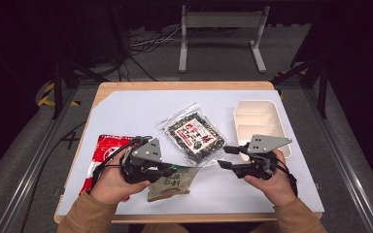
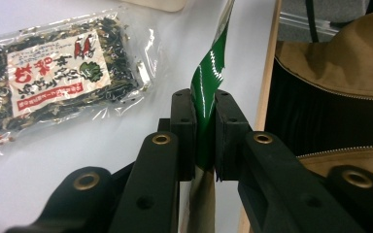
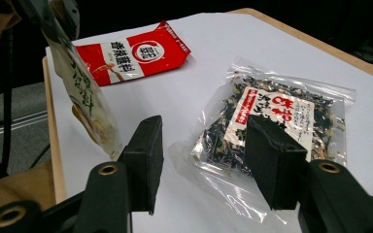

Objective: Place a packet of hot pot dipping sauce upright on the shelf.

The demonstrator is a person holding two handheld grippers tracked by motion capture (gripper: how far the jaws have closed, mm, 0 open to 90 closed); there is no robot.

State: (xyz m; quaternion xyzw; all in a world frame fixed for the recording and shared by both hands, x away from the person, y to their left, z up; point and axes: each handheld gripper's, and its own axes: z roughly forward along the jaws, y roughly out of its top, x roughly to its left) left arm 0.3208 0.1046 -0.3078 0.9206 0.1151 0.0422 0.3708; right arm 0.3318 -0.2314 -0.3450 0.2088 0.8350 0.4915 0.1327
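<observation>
A beige snack packet [image 1: 175, 183] with a green top edge hangs lifted off the table, and my left gripper [image 1: 171, 171] is shut on it. In the left gripper view both pads of the left gripper [image 2: 205, 104] pinch the packet's green edge [image 2: 206, 82]. My right gripper [image 1: 223, 157] stands open to the right of it, nothing between its jaws. In the right gripper view the right gripper [image 3: 204, 145] points over a clear bag of dark dried seaweed [image 3: 277, 116], with the held packet [image 3: 85, 102] dangling at the left.
The seaweed bag [image 1: 195, 136] lies mid-table on a white sheet [image 1: 126, 111]. A red packet [image 1: 106, 148] lies at the left under my left hand. A white compartment tray [image 1: 257, 104] stands at the right. The wooden table edge [image 2: 268, 73] runs close to the person's jacket.
</observation>
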